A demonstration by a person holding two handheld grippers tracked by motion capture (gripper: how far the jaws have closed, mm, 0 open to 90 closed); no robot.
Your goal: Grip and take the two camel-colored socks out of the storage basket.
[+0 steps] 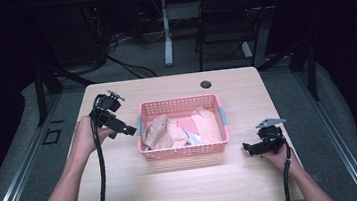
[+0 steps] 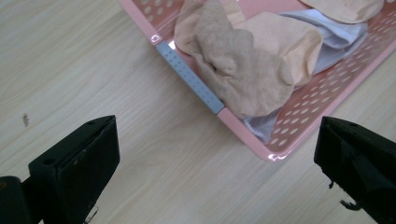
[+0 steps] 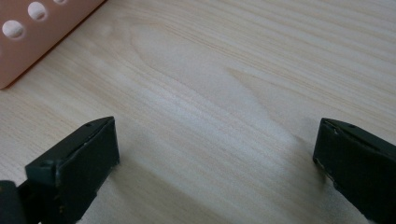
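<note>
With my left tool [image 2: 215, 154] wide open beside the pink basket [image 2: 194, 79], I should lower it squarely onto the beige sock [image 2: 243, 70], keeping my open right tool [image 3: 215, 154] clear.

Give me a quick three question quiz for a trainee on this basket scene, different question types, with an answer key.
1. True or false: the left gripper grips a beige sock.
2. Which gripper is nearer the pink basket: A left, B right?
3. Fill in: the socks lie ___ the basket.

Key: 1 false, its jaws stand open, holding nothing, short of the basket's rim. 2 A. 3 inside, piled with a white cloth beneath them, on the wooden table.
</note>
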